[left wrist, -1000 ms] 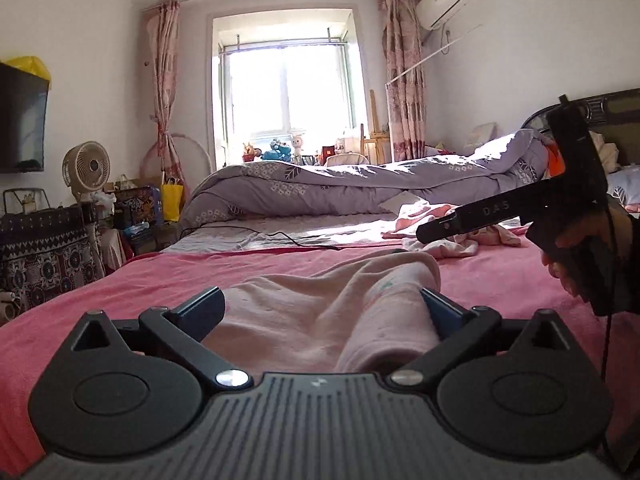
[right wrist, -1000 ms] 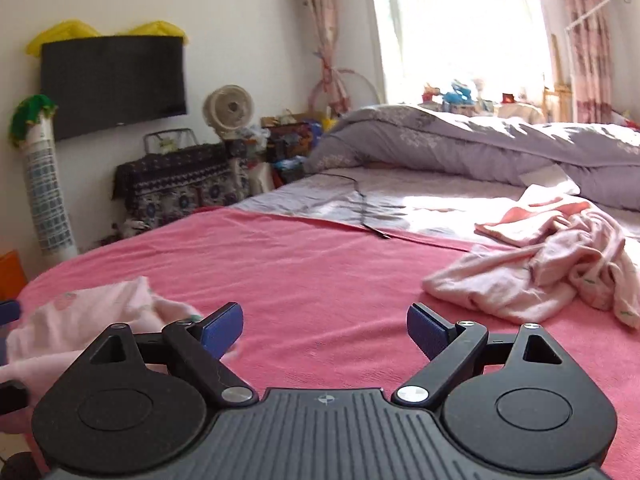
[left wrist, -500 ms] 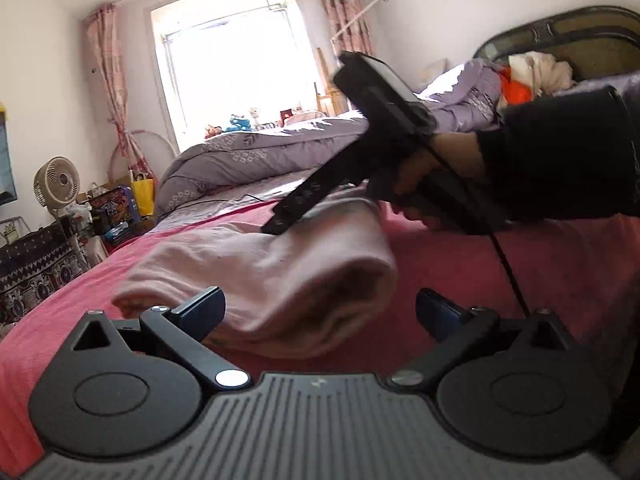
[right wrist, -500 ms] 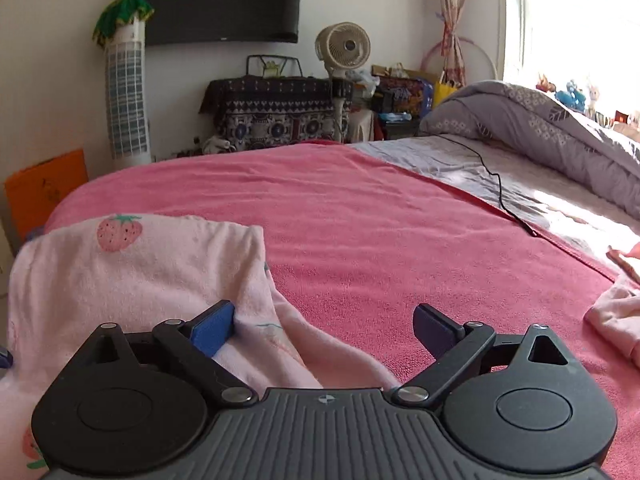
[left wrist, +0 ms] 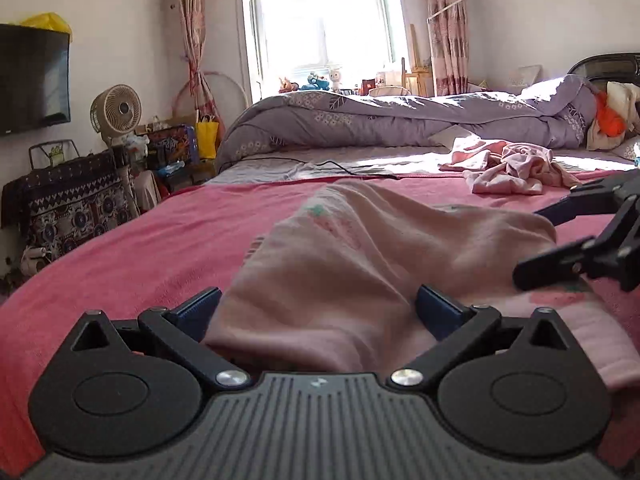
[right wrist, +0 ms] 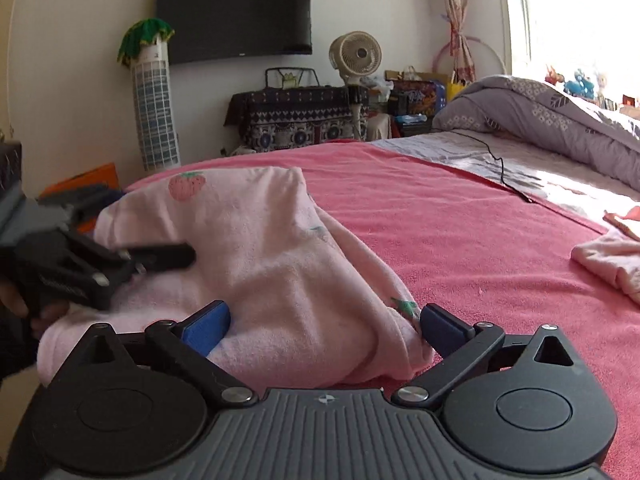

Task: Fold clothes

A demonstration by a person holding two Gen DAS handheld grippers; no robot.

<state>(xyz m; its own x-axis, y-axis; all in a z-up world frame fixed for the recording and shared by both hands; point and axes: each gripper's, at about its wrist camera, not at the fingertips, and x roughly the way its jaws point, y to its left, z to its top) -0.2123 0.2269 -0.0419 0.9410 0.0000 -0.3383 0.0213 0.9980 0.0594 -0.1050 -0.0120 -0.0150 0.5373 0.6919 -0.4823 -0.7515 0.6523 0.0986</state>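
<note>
Both claws have swung round since a moment ago and now face the folded pale-pink strawberry-print fleece garment (left wrist: 384, 256), which lies on the pink blanket-covered bed (left wrist: 132, 252). Left claw (left wrist: 316, 312) stands wide, the garment's edge between its blue pads unpressed. Right claw (right wrist: 324, 326) is opening, fabric bunched between its pads. A crumpled pink clothes heap (left wrist: 508, 170) lies well apart.

A pale pink strawberry-print garment (right wrist: 272, 264) lies folded and bunched on the pink bedspread (right wrist: 460, 240).
</note>
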